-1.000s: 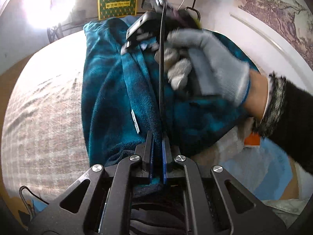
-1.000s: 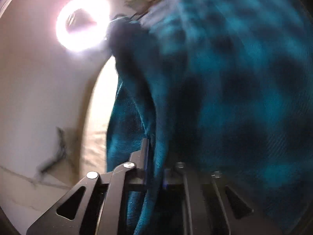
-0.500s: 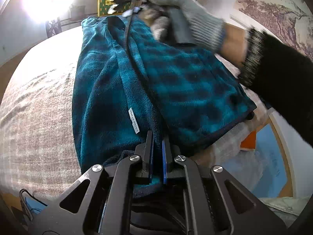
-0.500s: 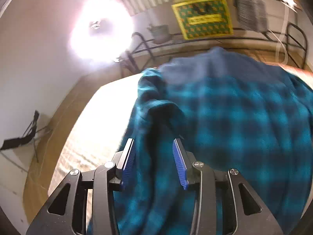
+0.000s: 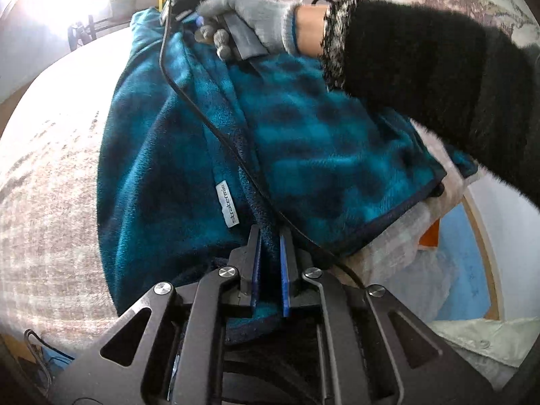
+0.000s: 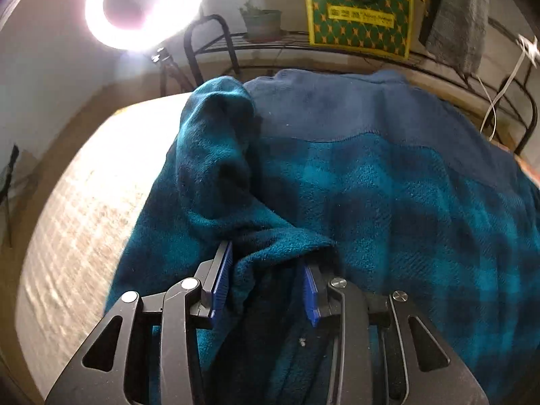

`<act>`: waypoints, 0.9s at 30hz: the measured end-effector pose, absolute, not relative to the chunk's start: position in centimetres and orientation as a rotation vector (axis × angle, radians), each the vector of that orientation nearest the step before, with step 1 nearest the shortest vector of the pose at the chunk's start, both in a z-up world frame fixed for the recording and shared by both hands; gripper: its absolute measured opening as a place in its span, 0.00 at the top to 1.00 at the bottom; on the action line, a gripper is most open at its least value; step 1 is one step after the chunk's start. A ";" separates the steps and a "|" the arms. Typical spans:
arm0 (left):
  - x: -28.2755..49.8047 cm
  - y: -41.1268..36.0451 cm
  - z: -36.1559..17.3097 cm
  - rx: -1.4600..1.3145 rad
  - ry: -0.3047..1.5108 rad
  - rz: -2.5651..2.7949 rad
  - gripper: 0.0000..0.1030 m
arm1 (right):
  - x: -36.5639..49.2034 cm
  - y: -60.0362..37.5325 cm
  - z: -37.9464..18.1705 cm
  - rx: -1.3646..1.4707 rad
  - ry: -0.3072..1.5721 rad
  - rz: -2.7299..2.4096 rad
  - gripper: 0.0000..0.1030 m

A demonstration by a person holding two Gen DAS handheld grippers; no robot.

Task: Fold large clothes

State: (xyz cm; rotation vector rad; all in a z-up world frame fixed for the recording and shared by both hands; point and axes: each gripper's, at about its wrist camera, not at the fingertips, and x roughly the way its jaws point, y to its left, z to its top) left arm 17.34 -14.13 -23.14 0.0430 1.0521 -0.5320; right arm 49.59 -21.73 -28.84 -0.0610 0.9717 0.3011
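My right gripper (image 6: 266,280) moved off along the fleece jacket (image 5: 303,141), jaws closing around a fold without pinching, left gripper (image 5: 270,253) pinching the hem near the bed (image 5: 44,202) edge.

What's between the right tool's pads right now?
A bunched fold of the teal plaid fleece sits between the right tool pads, which are closing but not yet pressing it. Right wrist view shows it.

Teal plaid fleece garment (image 5: 303,141), navy yoke (image 6: 354,111), folded on bed.
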 end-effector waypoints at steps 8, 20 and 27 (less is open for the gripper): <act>13.4 -12.9 -19.8 -0.051 1.000 -0.631 0.71 | 43.9 -25.4 -23.9 0.205 0.965 0.453 0.63; 8.9 -2.2 -17.0 -0.143 0.879 -0.434 0.70 | 25.5 -34.1 -14.0 0.320 0.846 0.567 0.63; 11.3 -0.3 -21.8 -0.195 0.928 -0.409 0.70 | 16.8 -31.2 -17.8 0.269 0.953 0.520 0.57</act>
